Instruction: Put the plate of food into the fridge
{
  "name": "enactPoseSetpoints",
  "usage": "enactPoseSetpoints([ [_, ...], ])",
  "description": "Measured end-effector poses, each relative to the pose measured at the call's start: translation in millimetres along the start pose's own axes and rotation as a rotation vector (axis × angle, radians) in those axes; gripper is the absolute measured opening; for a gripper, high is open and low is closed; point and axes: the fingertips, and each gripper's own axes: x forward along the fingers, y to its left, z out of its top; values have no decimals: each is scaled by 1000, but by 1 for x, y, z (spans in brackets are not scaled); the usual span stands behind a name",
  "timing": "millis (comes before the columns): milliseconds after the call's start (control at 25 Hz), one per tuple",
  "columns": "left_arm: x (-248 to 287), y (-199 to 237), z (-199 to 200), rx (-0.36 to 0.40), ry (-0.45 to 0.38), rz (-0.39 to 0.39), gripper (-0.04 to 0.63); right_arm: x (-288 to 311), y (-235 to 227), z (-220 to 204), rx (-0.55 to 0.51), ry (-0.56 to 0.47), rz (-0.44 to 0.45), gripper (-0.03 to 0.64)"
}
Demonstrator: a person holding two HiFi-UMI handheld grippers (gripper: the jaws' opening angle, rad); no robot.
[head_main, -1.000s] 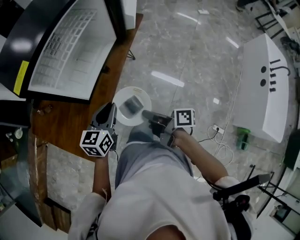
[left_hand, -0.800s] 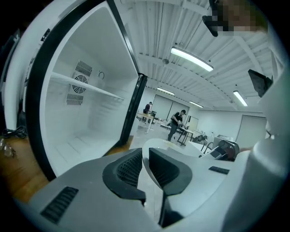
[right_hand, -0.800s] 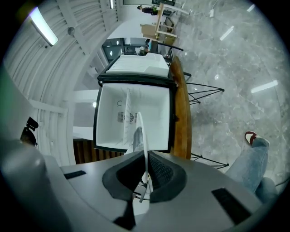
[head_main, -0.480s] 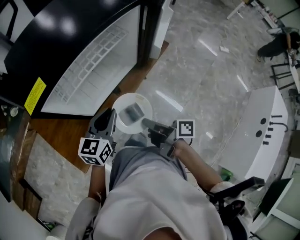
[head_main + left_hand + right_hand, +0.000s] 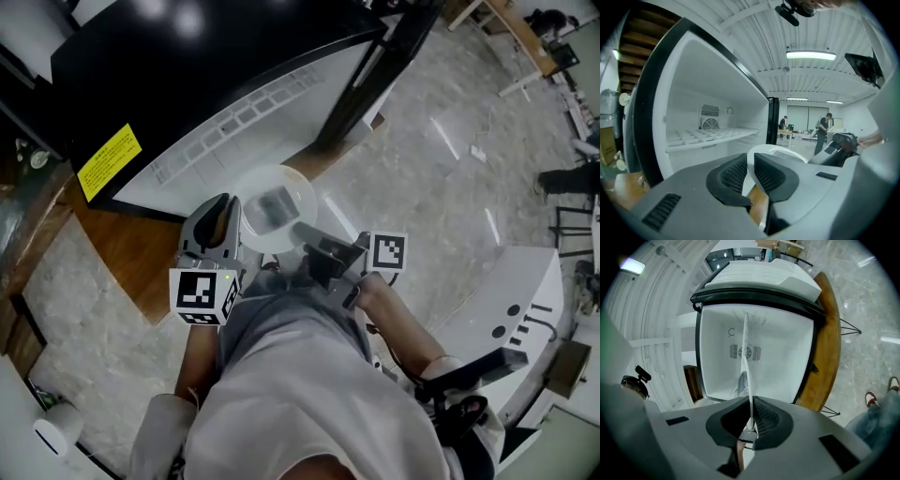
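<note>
The round white plate (image 5: 272,225) is held in the air between the two grippers, just in front of the open fridge (image 5: 253,112). On it lies a dark grey piece of food (image 5: 275,208), too blurred to name. The left gripper (image 5: 223,217) pinches the plate's left rim and the right gripper (image 5: 309,234) pinches the opposite rim. In each gripper view the ribbed black pads are pressed together on the thin white edge, with the plate running away from the jaws toward the fridge.

The fridge has a glossy black shell with a yellow label (image 5: 109,161). Its smooth white compartment holds a white gridded shelf (image 5: 708,137), with a round vent grille (image 5: 709,123) on the back wall above it. The door opening is broad, framed by a dark edge.

Beside the fridge runs a brown wooden surface (image 5: 122,248), and pale polished stone floor (image 5: 422,178) spreads to the right. Two people (image 5: 824,131) stand far back in the room.
</note>
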Motion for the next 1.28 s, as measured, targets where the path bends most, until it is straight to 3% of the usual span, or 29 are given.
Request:
enactPoseSetpoints([
  [160,-3,16,24,-46,-57,86,60,18,20,16,-31,59,33,25],
  [400,2,31,48,8,-100,232,60,40,37,48,-44,172,53,25],
  [680,-8,30,69,32,-124,333,60,58,40,78,3,199,28,25],
  [880,34,18,60,-45,-129,304,60,84,20,123,79,180,0,25],
  [1120,44,-19,56,131,-88,244,60,107,32,120,63,190,-29,26],
  [1280,58,-27,44,152,-30,192,60,121,38,121,56,196,-34,26],
])
